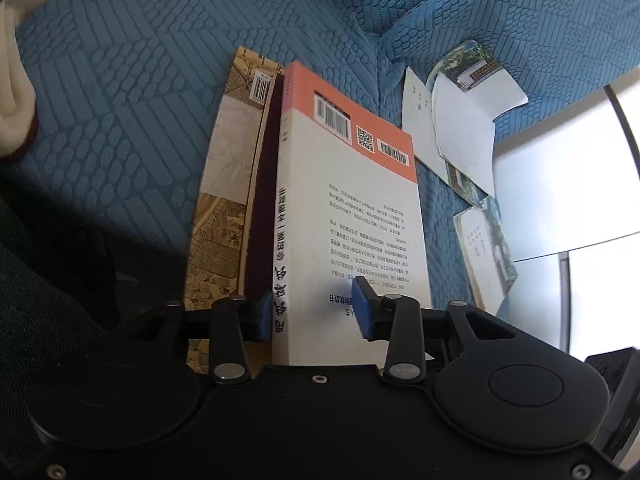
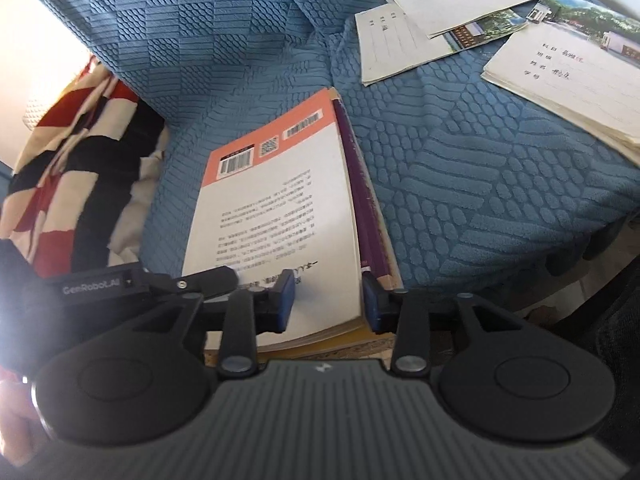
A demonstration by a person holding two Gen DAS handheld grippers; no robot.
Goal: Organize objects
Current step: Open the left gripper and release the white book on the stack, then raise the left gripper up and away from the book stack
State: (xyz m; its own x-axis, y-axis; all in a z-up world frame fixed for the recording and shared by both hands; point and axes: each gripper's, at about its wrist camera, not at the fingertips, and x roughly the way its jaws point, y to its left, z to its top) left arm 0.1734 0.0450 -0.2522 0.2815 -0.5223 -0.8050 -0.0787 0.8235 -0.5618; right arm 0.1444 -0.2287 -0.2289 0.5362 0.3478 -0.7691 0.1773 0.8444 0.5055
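Observation:
A stack of three books lies on the blue sofa cover (image 1: 132, 92). On top is an orange-and-white book (image 1: 352, 208) (image 2: 276, 216), back cover up. Beneath it are a purple book (image 1: 260, 216) (image 2: 368, 216) and a tan patterned book (image 1: 224, 184). My left gripper (image 1: 312, 312) is open over the stack's near end, one pad beside the spine and the other above the cover. The right gripper (image 2: 329, 302) is also open, straddling the top book's right edge. Neither pair of pads presses on a book. The left gripper's body (image 2: 120, 284) shows at the left of the right wrist view.
Loose notebooks and papers (image 1: 460, 128) (image 2: 568, 72) lie scattered on the cover to the right of the stack. A red, white and black striped blanket (image 2: 68, 184) is bunched to the left. A cream cloth (image 1: 12, 92) lies at the far left. The sofa's edge (image 2: 580, 240) drops off at the right.

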